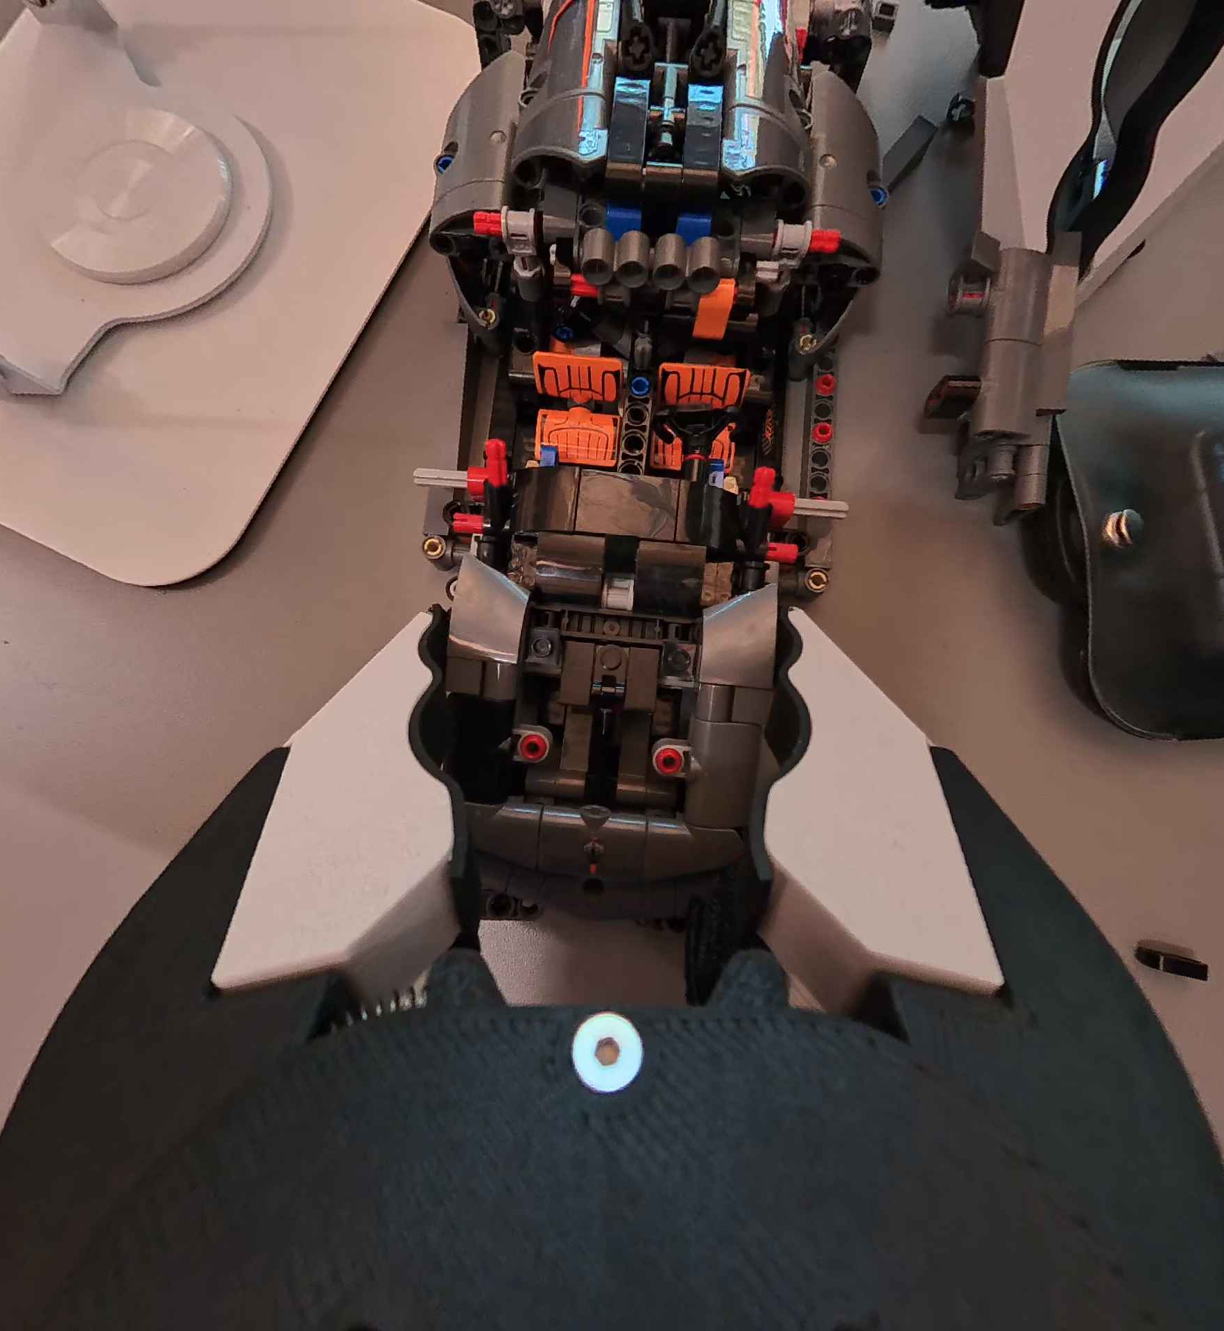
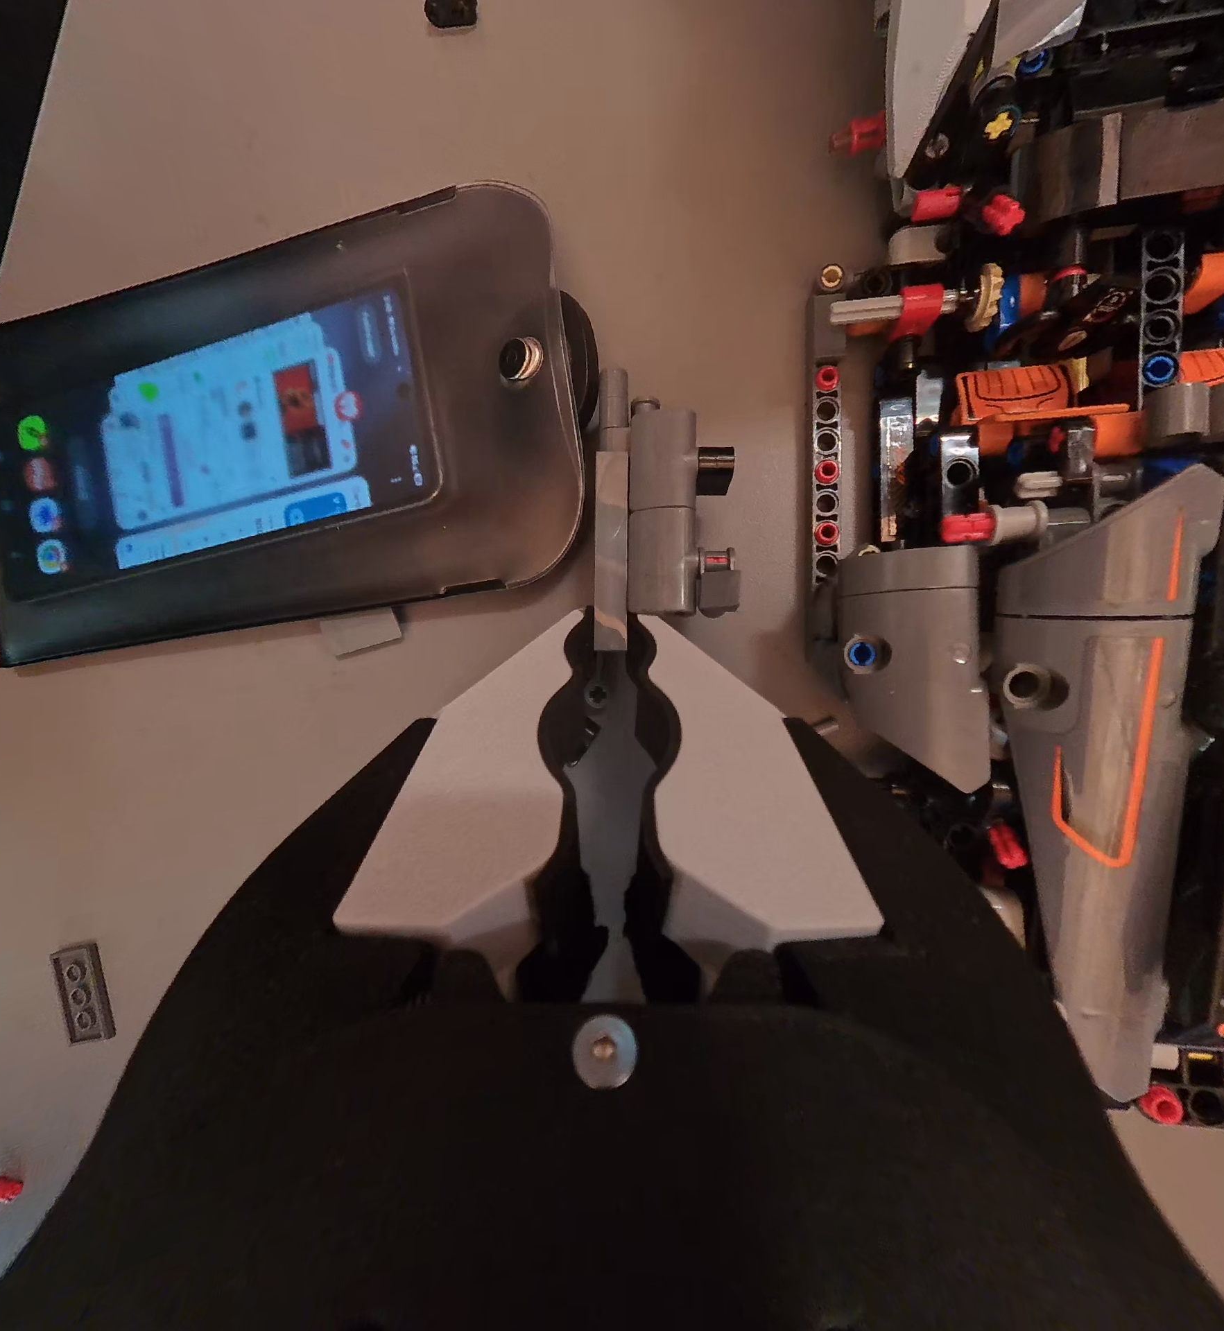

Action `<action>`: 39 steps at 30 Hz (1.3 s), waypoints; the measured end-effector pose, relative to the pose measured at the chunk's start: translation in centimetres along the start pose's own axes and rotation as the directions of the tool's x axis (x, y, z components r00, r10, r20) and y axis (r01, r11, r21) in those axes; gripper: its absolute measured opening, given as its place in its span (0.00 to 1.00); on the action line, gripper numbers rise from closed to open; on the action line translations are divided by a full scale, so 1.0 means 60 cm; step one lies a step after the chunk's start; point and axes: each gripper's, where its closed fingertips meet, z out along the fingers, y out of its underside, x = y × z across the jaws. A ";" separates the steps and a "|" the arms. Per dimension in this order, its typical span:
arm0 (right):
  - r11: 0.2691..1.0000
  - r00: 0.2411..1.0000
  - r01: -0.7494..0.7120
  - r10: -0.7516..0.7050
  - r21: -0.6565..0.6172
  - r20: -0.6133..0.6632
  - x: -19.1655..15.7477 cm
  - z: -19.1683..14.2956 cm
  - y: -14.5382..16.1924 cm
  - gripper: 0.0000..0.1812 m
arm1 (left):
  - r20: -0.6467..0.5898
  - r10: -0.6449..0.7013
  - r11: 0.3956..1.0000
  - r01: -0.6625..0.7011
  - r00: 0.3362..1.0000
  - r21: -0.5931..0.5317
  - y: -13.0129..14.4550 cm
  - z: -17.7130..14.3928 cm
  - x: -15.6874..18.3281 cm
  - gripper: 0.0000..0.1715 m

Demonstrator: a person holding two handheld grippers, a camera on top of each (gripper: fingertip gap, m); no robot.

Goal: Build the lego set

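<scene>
The lego car (image 1: 630,446) is the biggest thing here and serves as the landmark: it lies lengthwise on the grey table (image 1: 90,684), with chassis, orange seats (image 1: 641,385), rear exhaust block and grey side panels already built, so I judge the build well advanced. Its cabin is still open from above and red pins (image 1: 821,410) stick out bare along its flank, so body parts appear left to fit.

Left of the car lies a white stand plate (image 1: 126,360). Right of the car lies a phone in a dark pouch (image 2: 256,439), screen lit.

The left gripper (image 1: 609,735) straddles the car's near end, its jaws clamped against both sides of the nose.

The right gripper (image 2: 612,670), between car and phone, is closed on a grey sub-assembly (image 2: 655,504), not yet joined to the car's side.

Farther from the car than the phone, a small grey plate (image 2: 83,994) and a red pin (image 2: 2,1188) lie loose on the table
</scene>
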 end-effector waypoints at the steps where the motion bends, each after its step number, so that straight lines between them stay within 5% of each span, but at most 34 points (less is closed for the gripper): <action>1: 1.000 1.000 0.000 0.000 0.000 0.000 0.000 0.000 0.000 0.03 | 0.000 0.000 1.000 0.000 1.000 0.000 0.000 0.000 0.000 0.51; 14: 1.000 1.000 0.000 0.000 0.000 0.004 0.000 0.001 -0.001 0.03 | -0.008 -0.043 0.999 0.043 0.999 0.009 -0.003 0.001 -0.004 0.51; 39: 1.000 1.000 -0.004 0.004 0.004 0.010 -0.003 0.002 -0.006 0.02 | -0.148 -0.363 0.929 0.370 0.920 0.023 -0.028 -0.009 -0.024 0.50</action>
